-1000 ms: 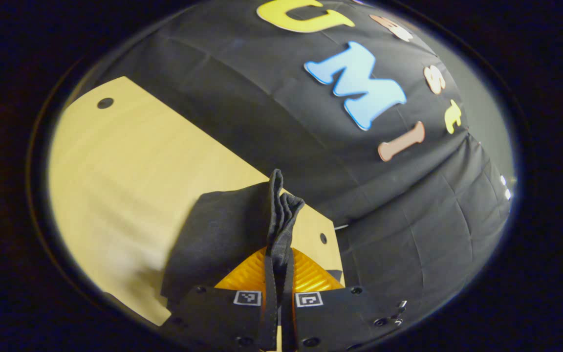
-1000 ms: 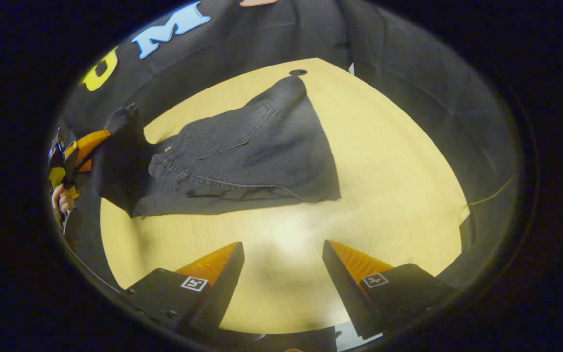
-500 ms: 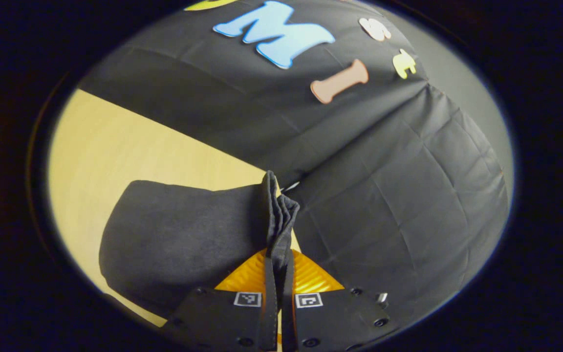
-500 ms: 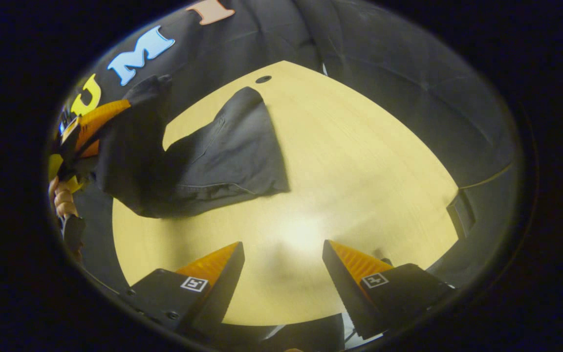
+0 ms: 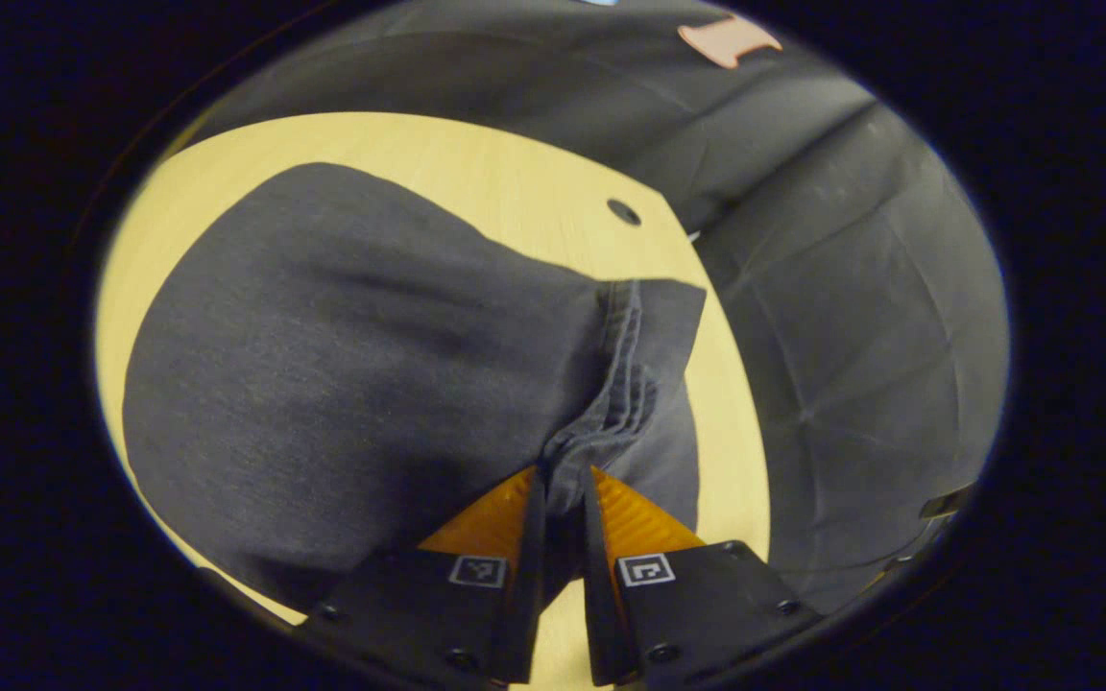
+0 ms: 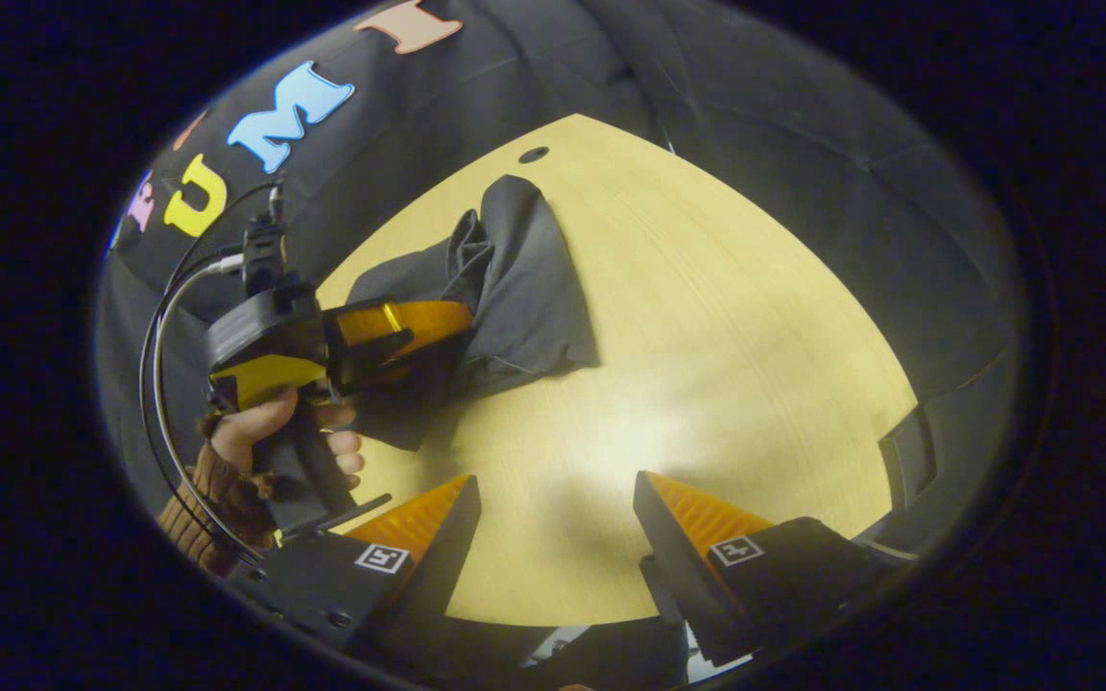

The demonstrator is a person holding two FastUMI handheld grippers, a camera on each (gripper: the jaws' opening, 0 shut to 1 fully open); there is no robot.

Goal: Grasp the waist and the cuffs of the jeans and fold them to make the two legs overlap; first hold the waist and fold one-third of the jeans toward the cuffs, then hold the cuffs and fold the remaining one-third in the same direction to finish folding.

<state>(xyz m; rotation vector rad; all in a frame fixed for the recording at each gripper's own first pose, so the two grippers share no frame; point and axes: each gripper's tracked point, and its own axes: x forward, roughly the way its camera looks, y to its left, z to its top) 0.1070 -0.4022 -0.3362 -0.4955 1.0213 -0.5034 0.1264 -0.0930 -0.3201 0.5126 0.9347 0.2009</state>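
Lying bunched on the far part of the light wooden table (image 6: 707, 317), the dark grey jeans (image 5: 351, 374) are folded over on themselves, with a stacked, stitched edge of several layers (image 5: 625, 374) rising from the left gripper (image 5: 561, 499). In the left gripper view both of that gripper's fingers are pressed together on this gathered edge, and the broad smooth cloth of the jeans spreads to the left of the pinch, while a narrower flap lies to its right. A small round hole in the table (image 5: 623, 211) sits just beyond the jeans near the far edge. In the right gripper view the jeans (image 6: 524, 278) lie as a compact heap toward the far left of the table, close to the same hole (image 6: 533, 154). The left gripper (image 6: 462, 321) reaches in from the left with its tips at the heap. A hand (image 6: 275, 432) in a brown knit sleeve (image 6: 203, 504) holds its handle, and cables (image 6: 164, 326) loop from its rear. The right gripper (image 6: 558, 518) hovers over bare table near the front edge, well apart from the jeans, its fingers spread wide with nothing between them. Black cloth (image 6: 803, 144) walls the booth behind the table.
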